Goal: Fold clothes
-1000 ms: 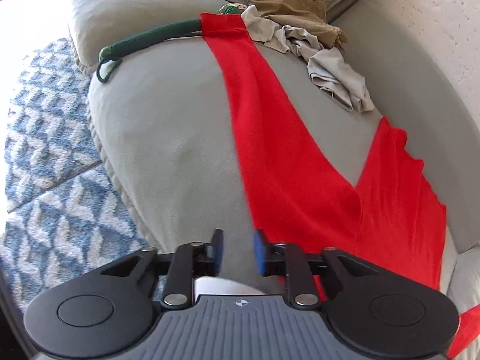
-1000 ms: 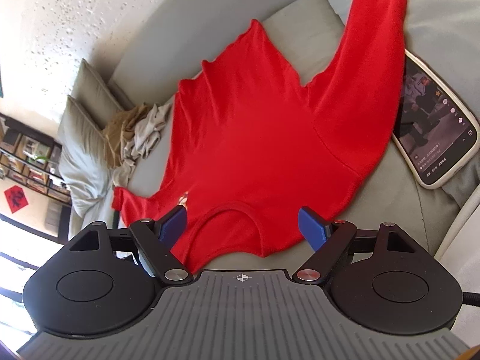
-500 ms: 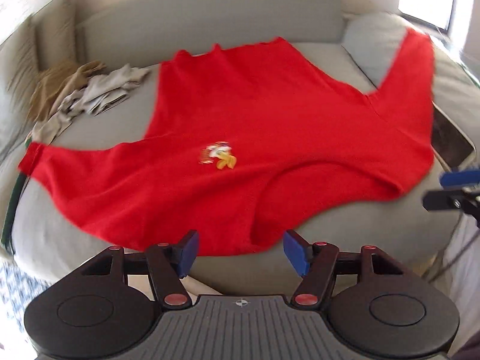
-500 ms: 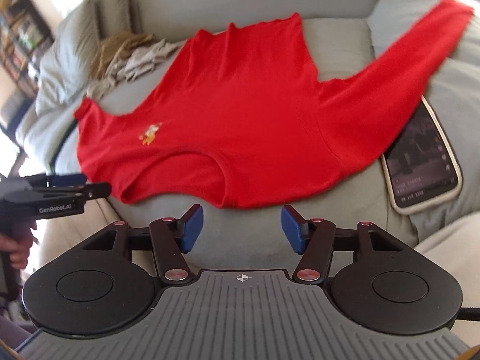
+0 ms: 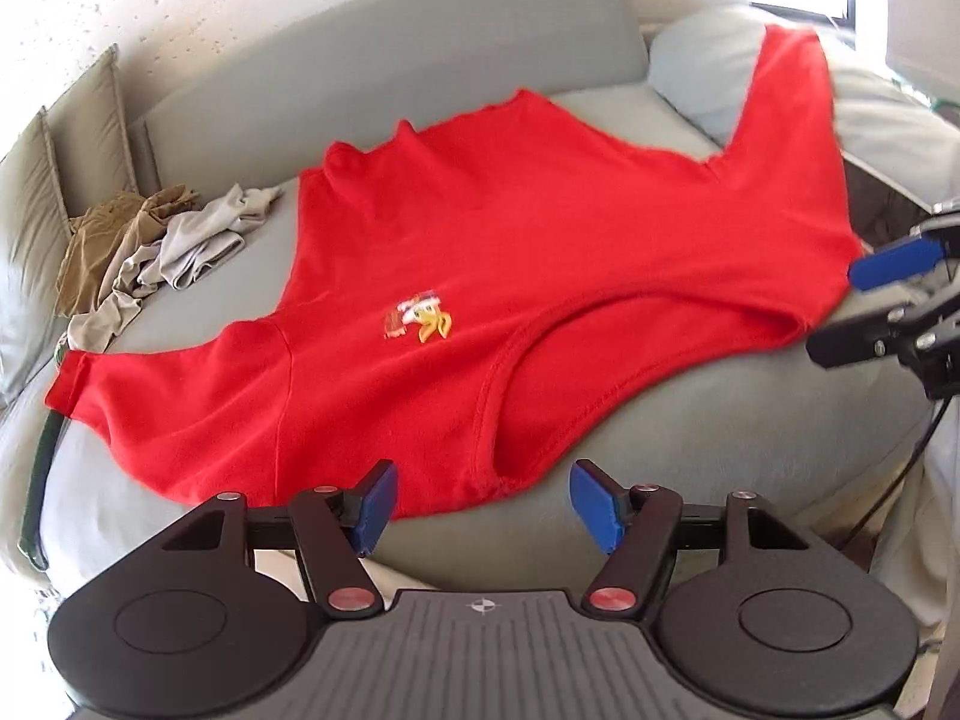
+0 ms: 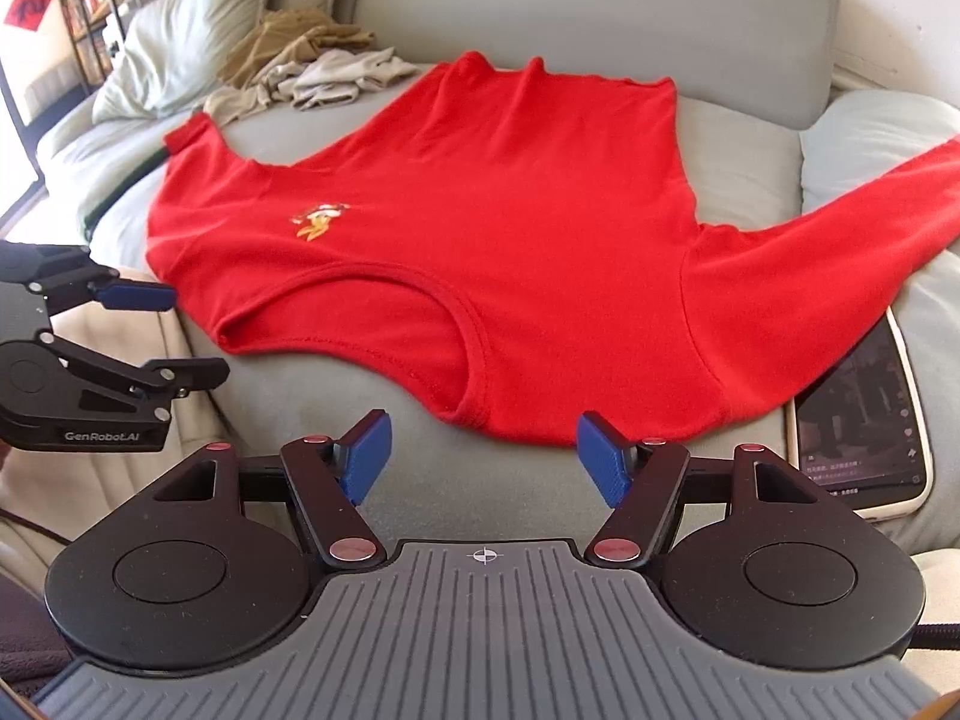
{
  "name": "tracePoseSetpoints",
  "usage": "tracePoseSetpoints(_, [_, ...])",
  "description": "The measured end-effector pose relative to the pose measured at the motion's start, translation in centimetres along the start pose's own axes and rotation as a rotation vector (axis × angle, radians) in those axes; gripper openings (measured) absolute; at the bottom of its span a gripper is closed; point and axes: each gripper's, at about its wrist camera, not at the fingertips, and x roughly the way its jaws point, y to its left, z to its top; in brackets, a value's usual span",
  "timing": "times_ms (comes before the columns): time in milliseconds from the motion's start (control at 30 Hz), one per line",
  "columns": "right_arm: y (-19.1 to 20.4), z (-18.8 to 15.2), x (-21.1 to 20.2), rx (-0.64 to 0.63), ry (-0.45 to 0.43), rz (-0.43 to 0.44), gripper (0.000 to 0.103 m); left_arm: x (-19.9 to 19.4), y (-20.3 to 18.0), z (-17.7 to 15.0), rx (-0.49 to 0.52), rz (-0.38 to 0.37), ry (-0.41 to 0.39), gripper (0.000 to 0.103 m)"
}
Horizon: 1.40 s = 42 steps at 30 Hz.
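Note:
A red long-sleeved shirt (image 5: 540,276) lies spread flat on the grey sofa seat (image 5: 720,420), neck hole toward me, with a small cartoon badge (image 5: 420,321) on the chest. Its sleeves stretch out to both sides. My left gripper (image 5: 483,507) hovers open just short of the collar, nothing between its blue pads. My right gripper (image 6: 483,459) is also open and empty, just before the shirt's (image 6: 510,228) near shoulder edge. Each gripper shows in the other's view: the right gripper (image 5: 888,300) at the right edge, the left gripper (image 6: 120,324) at the left edge.
A heap of beige and brown clothes (image 5: 150,240) lies at the sofa's far left by a cushion (image 6: 180,30). A phone (image 6: 858,408) with a lit screen rests beside the right sleeve. A pale pillow (image 5: 708,66) sits at the far right. A dark green strap (image 5: 36,480) hangs over the left edge.
Both views have swung from the shirt's sides to face it head-on from the collar end. My left gripper's jaws have spread wide apart. The shirt lies unmoved.

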Motion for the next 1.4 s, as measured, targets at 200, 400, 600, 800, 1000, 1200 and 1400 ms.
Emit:
tracePoseSetpoints(200, [0.7,0.1,0.7,-0.039,-0.015,0.011,0.065,1.0,-0.1,0.1,-0.013,-0.002,-0.02,0.056])
tracePoseSetpoints(400, [0.7,1.0,2.0,-0.037,-0.039,0.024,0.056,2.7,0.2,0.8,-0.057,-0.059,0.01,0.047])
tracePoseSetpoints(600, [-1.4,0.8,3.9,0.133,0.028,0.012,0.018,3.4,0.1,1.1,-0.065,-0.038,0.037,0.002])
tracePoseSetpoints(800, [-1.5,0.8,3.3,0.138,0.084,0.023,0.002,2.3,0.0,0.9,0.002,-0.053,0.105,0.002])
tracePoseSetpoints(1000, [-1.4,1.3,2.2,0.114,0.073,0.041,0.01,2.0,0.2,1.4,-0.027,-0.06,0.128,0.022])
tracePoseSetpoints(1200, [-2.1,2.7,-0.9,0.13,-0.032,0.055,0.042,0.3,3.2,2.8,-0.211,-0.144,0.04,0.049])
tracePoseSetpoints(1400, [-4.7,3.6,2.5,0.286,0.028,0.012,0.01,5.3,4.0,3.0,-0.323,-0.012,0.153,0.037])
